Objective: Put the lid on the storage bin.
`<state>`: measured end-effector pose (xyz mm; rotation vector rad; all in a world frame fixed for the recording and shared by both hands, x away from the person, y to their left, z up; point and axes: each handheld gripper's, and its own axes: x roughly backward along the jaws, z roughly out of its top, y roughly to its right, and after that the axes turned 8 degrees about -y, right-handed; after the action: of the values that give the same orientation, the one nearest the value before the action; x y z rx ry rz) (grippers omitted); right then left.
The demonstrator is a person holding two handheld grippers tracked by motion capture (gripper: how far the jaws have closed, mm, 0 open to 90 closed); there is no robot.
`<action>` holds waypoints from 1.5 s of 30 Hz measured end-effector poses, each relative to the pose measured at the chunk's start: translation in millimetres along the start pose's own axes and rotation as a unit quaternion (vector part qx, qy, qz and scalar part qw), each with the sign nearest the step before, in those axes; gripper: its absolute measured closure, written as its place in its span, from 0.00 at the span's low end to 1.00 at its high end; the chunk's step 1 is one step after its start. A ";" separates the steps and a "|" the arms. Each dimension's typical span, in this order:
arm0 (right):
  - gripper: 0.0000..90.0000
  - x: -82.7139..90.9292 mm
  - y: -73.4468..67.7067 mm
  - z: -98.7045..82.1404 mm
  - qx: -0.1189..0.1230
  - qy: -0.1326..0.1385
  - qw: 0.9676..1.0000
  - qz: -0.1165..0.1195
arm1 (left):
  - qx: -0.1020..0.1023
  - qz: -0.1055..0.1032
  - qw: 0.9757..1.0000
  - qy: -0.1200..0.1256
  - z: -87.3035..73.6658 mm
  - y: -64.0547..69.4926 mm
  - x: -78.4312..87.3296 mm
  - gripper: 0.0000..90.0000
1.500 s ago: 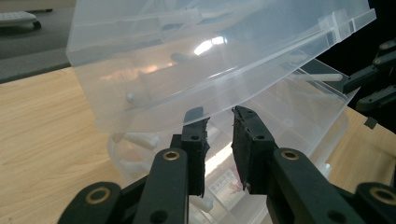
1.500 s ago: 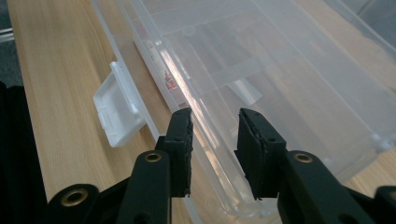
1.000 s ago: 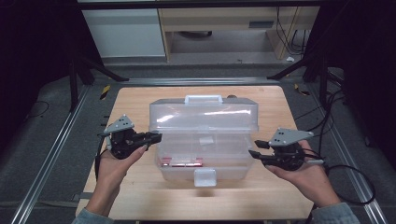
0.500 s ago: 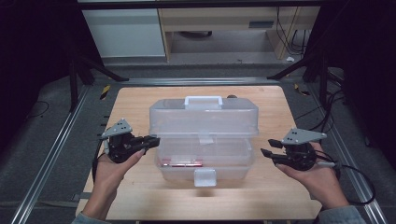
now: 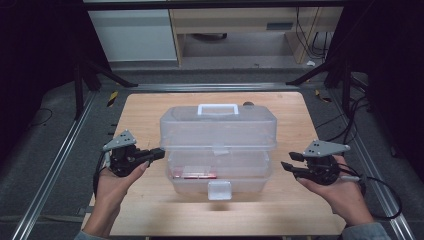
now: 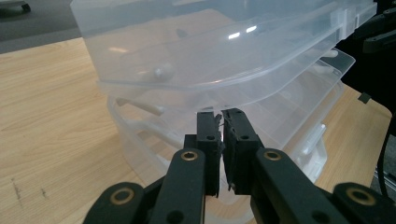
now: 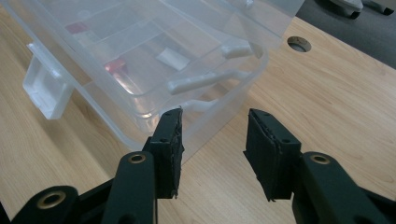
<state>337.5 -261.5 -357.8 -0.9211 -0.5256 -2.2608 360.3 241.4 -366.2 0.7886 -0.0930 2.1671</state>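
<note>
A clear plastic toolbox with a white handle stands mid-table, its lid raised a little above the lower tray. A red item lies inside, and the front latch hangs loose. My left gripper is at the box's left side. Its jaws have just been closing and now stand shut with nothing between them, tips just under the lid's rim. My right gripper is off the box's right end, open and empty, pointing at the tray's corner.
The wooden table has a round cable hole behind the box. Metal rails run along both sides of the table, and cables trail at the right. Bare wood lies in front of the box.
My right gripper has drifted right, a little away from the box's end. The left hand has hardly moved, and the box has stayed put.
</note>
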 end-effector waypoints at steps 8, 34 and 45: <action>0.62 -1.8 0.6 -4.4 -0.005 -0.003 1.000 0.001 | 0.003 -0.004 1.000 -0.003 -7.8 -0.8 -1.7 0.95; 0.62 -13.2 -1.7 -14.3 -0.016 -0.013 1.000 0.008 | 0.003 -0.009 1.000 -0.027 -30.6 -1.4 -6.1 0.95; 0.61 -14.0 -1.8 -16.2 -0.018 -0.017 1.000 0.009 | 0.006 -0.011 0.999 -0.035 -38.0 -1.1 -9.4 0.95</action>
<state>336.3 -263.7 -379.2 -0.9804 -0.4916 -2.2477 346.3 247.9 -402.2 0.8681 -0.1069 2.1206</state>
